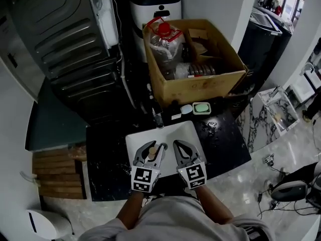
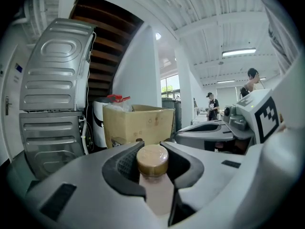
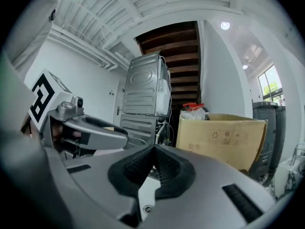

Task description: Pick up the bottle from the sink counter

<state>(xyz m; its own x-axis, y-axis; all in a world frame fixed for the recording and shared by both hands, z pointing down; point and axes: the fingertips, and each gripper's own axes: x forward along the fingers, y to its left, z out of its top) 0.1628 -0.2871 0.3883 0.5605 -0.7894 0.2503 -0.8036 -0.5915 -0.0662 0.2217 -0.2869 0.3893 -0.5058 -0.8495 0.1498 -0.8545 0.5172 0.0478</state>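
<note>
The left gripper (image 2: 151,148) is clamped on the bottle (image 2: 153,187). Its two dark ribbed jaws stand fairly wide apart and press on either side of the bottle just under the round tan cap, with the pale body running down between them and the cap uppermost. From the head view, the held bottle sits over the near left part of the white sink (image 1: 173,134), and the tan cap shows as a small disc between the jaw tips.

The right gripper (image 3: 153,150) is drawn together. Its ribbed pads meet at the tips and nothing lies between them. Through the narrow slit below the tips only the white of the sink and a small metal drain (image 3: 147,208) show. In the head view this gripper is over the near right part of the sink, just beside the left gripper, and the two marker cubes are side by side at the sink's near edge. A hand and forearm reach back from each cube toward the person at the bottom of that view.

The sink is set in a dark, glossy surface (image 1: 225,144). Just beyond the sink's far right corner lies a green soap dish (image 1: 202,108). Beyond that stands an open cardboard box (image 1: 200,84) with a red-capped plastic jug (image 1: 163,34) at its left end. A stacked grey washer and dryer (image 1: 65,44) stands to the far left of the sink.
</note>
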